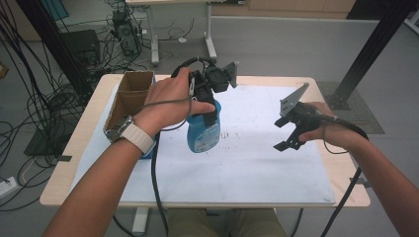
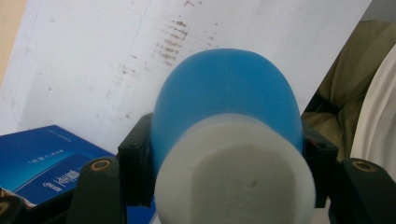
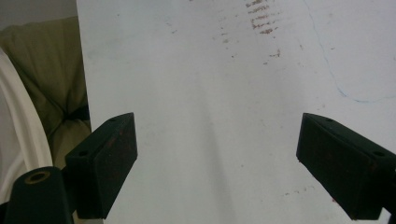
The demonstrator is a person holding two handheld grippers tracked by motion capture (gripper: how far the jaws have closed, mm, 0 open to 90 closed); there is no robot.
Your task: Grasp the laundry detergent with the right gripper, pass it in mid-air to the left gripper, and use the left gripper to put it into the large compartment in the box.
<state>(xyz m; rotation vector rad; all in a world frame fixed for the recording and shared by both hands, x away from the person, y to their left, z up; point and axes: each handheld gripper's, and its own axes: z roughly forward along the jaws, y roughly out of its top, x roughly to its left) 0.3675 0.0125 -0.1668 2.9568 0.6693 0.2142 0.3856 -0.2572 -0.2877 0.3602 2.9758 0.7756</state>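
Step in hand: carrying the blue bottle (image 1: 203, 132); judged a lift, destination not yet clear
Left gripper (image 1: 207, 101): fingers (image 2: 134, 170) clamped on the bottle's neck just below the white cap (image 2: 233, 175)
Bottle's place: hanging clear above the white sheet (image 1: 257, 163) on the surface, right of the cardboard box (image 1: 129, 96); blue carton (image 2: 44, 163) lying beside it
Right gripper (image 1: 291, 132): fingers (image 3: 105, 163) spread wide, nothing between; hovering well apart to the right
Next move: probably set-down into the box or a handover; calls for a steady neck grip; swinging body a risk
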